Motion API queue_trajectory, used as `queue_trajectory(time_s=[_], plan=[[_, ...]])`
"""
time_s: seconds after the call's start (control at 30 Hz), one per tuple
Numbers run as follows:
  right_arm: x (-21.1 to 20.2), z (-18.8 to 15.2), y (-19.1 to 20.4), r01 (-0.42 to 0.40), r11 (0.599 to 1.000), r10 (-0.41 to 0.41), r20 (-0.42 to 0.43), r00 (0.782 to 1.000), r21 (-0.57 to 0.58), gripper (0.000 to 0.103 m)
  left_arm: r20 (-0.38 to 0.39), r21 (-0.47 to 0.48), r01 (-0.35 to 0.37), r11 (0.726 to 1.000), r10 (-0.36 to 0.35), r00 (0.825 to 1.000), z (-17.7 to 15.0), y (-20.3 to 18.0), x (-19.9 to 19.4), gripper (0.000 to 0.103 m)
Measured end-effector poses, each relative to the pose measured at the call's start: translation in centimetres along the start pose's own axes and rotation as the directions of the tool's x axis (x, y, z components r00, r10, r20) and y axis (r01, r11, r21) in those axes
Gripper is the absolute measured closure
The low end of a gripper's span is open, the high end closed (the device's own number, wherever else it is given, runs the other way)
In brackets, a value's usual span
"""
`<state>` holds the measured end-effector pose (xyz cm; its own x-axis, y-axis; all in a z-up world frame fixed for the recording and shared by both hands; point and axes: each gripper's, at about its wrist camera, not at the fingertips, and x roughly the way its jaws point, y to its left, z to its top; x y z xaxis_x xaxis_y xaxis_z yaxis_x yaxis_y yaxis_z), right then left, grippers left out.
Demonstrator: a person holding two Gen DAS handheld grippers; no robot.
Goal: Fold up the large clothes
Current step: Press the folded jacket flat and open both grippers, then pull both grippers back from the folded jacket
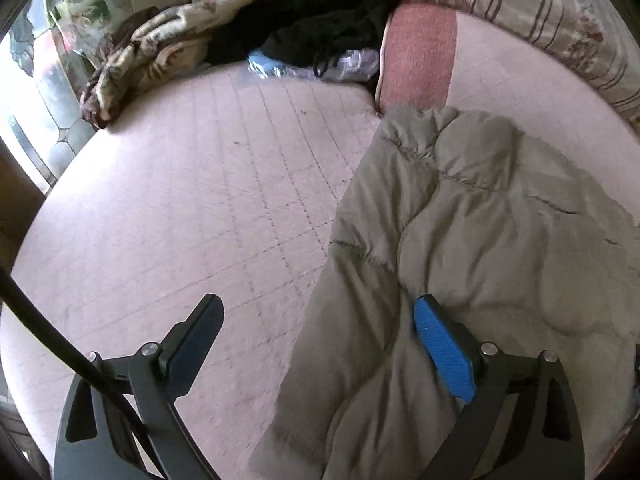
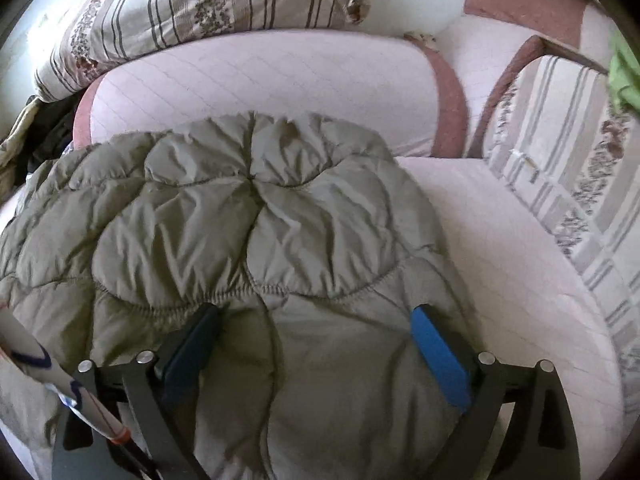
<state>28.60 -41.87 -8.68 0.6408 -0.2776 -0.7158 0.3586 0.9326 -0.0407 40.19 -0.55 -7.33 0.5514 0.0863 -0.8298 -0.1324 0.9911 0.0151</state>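
The puffy olive-grey quilted jacket (image 2: 256, 240) lies bunched on the pale pink quilted bed (image 1: 180, 220), with left gripper (image 1: 320, 344) and right gripper (image 2: 316, 344) both spread wide over it, seemingly poised to pinch its edges for folding.

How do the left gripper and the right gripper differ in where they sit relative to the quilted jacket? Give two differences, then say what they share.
The left gripper straddles the edge of the quilted jacket, one finger over the bare pink mattress; the right gripper has both fingers over jacket fabric. The left gripper views mostly mattress; the right gripper views mostly jacket. Both are open, gripping nothing, with blue pads.
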Motion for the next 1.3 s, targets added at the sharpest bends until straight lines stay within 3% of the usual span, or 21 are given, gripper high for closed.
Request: queue_trajectory(time_s=[0.17,0.27,0.5,0.73,1.03,1.17,1.3], plan=[[-5.9,-2.1,-1.5,-0.011,1.0,0.01,0.056,0.998,0.005,0.006,0.097,-0.012,-0.012,1.0,0.013,0.995,-3.4,2.7,-7.0,0.007],[-9.1,-4.7,-2.9,-0.063,0.997,0.061,0.044,0.997,0.042,0.006,0.144,0.001,-0.01,1.0,0.01,0.99,-6.5,3.9,-11.0,0.007],[-14.1,-11.0,-2.7,-0.089,0.996,0.089,0.016,0.996,0.029,0.006,0.223,0.085,-0.05,0.995,0.03,0.974,-13.9,4.2,-17.1,0.007],[-19.2,-15.3,-0.9,-0.12,0.992,0.121,0.029,0.992,-0.028,0.006,0.331,0.093,-0.108,0.99,0.072,0.941,-20.0,3.8,-22.7,0.007],[-25.5,-18.5,1.0,-0.182,0.982,0.185,0.082,0.979,-0.047,0.006,0.369,0.02,-0.052,0.998,0.041,0.928,-24.2,4.6,-27.6,0.007],[-26.9,-19.6,1.6,-0.192,0.98,0.196,0.088,0.977,-0.047,0.006,0.395,0.05,-0.06,0.997,0.035,0.918,-25.3,4.2,-29.1,0.006],[-27.5,-20.3,1.5,-0.202,0.979,0.203,0.077,0.976,-0.026,0.006,0.38,0.101,-0.041,0.994,0.0,0.925,-26.1,3.5,-29.7,0.006]])
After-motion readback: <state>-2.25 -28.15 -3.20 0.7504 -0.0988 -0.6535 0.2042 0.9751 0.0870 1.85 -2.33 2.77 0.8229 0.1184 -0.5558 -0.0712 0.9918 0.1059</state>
